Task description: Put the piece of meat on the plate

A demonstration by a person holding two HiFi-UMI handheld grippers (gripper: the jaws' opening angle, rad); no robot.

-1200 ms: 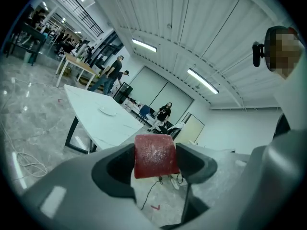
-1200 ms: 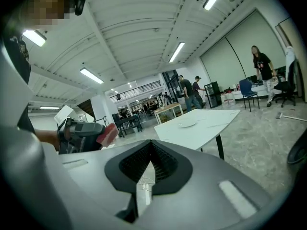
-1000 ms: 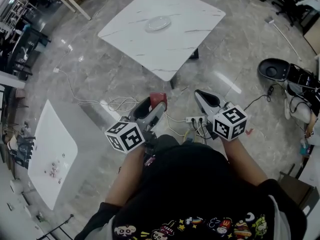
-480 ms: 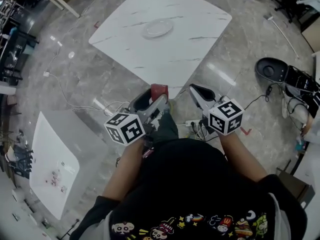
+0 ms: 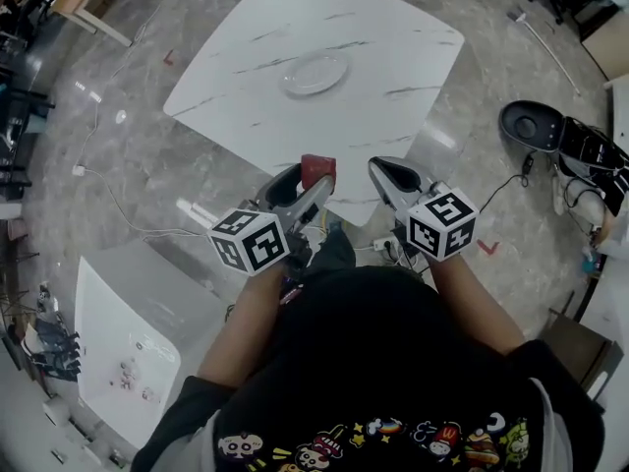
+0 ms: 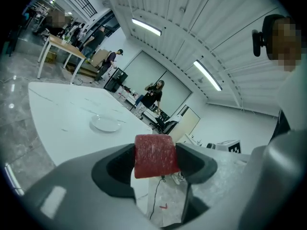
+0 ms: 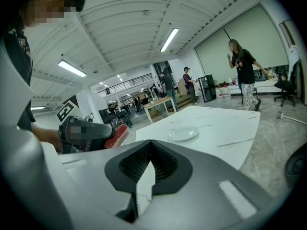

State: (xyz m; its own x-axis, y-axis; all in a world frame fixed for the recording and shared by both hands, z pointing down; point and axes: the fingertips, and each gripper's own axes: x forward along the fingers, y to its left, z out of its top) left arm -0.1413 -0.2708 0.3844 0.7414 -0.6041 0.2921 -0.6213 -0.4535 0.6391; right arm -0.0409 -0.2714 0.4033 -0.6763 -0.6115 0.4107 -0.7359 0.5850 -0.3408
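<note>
A red piece of meat (image 5: 316, 171) is clamped between the jaws of my left gripper (image 5: 313, 179), held in the air over the near edge of the white marble table (image 5: 393, 37). The left gripper view shows the meat (image 6: 156, 155) filling the jaw gap. A round white plate (image 5: 314, 73) lies empty near the table's middle, ahead of both grippers; it also shows as the plate (image 6: 106, 124) and the plate (image 7: 183, 134). My right gripper (image 5: 385, 172) is shut on nothing, level with the left one and just to its right.
A second white table (image 5: 128, 332) with small items stands at the lower left. Cables (image 5: 118, 205) and a power strip trail over the grey floor. A black chair base (image 5: 536, 126) lies at the right. People stand far off (image 7: 244, 73).
The table and plate have come nearer as the person walks forward. Both grippers now reach the table's near edge, the left still holding the meat.
</note>
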